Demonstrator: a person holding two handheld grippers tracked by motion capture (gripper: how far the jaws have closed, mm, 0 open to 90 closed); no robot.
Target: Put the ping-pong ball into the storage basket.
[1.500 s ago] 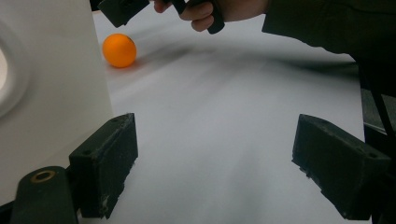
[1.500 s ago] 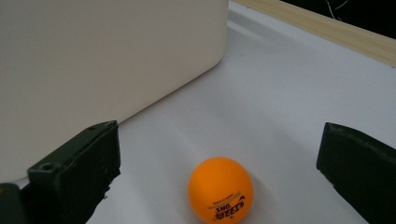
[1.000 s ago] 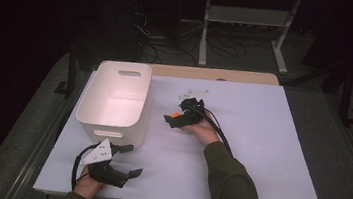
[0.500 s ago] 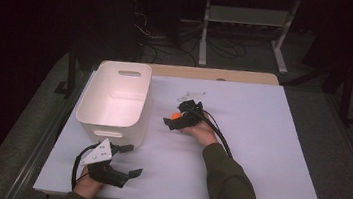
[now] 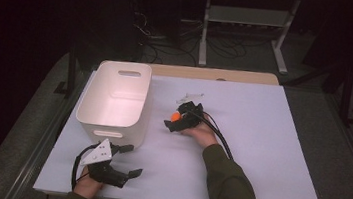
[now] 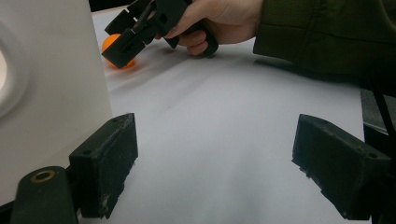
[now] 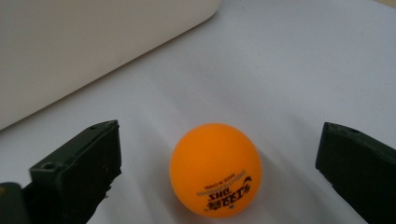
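An orange ping-pong ball (image 7: 215, 169) with black print rests on the white table, between the wide-apart jaws of my right gripper (image 7: 219, 163), which is open and not touching it. From above, the ball (image 5: 176, 115) lies just right of the white bin (image 5: 114, 100), with the right gripper (image 5: 176, 120) held low over it. In the left gripper view the ball (image 6: 116, 46) sits far off beneath the right gripper (image 6: 126, 39). My left gripper (image 5: 130, 160) rests open near the table's front left, nothing between its jaws (image 6: 212, 170).
The white bin's wall (image 6: 51, 84) stands close on the left of the left gripper. A small pale flat piece (image 5: 189, 98) lies behind the right gripper. The white table (image 5: 270, 140) spreads bare to the right; dark floor, cables and a metal stand lie beyond.
The right gripper has shifted slightly toward the front and lower around the orange ball. The left gripper has stayed where it was.
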